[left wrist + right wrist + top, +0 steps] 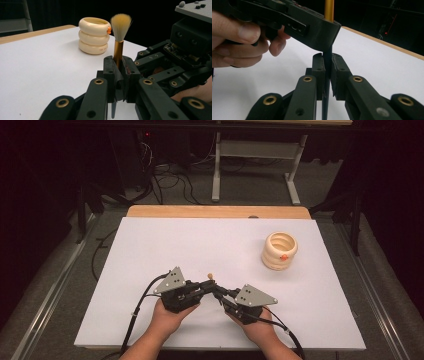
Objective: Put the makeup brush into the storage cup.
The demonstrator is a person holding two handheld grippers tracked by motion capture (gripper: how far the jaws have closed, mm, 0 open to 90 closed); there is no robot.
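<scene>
Near front-centre of surface point(150, 250) we hold makeup brush point(120, 30) upright: left gripper point(120, 72) fingers pinch gold ferrule, right gripper point(327, 75) fingers pinch dark handle. Likely handover; next, one releases, perhaps toward ringed holder point(279, 251).

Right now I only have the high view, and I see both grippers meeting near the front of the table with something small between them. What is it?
Observer: A brush, upright, with tan bristles and a gold ferrule above a dark handle.
Operator: Which gripper has it?
Observer: Both. The left gripper is shut on it near the ferrule, and the right gripper is shut on the dark handle lower down.
Operator: Anything on the cream ringed holder I can't make out?
Observer: The left gripper view shows a small orange piece at its rim, and the holder is three stacked rings.
</scene>
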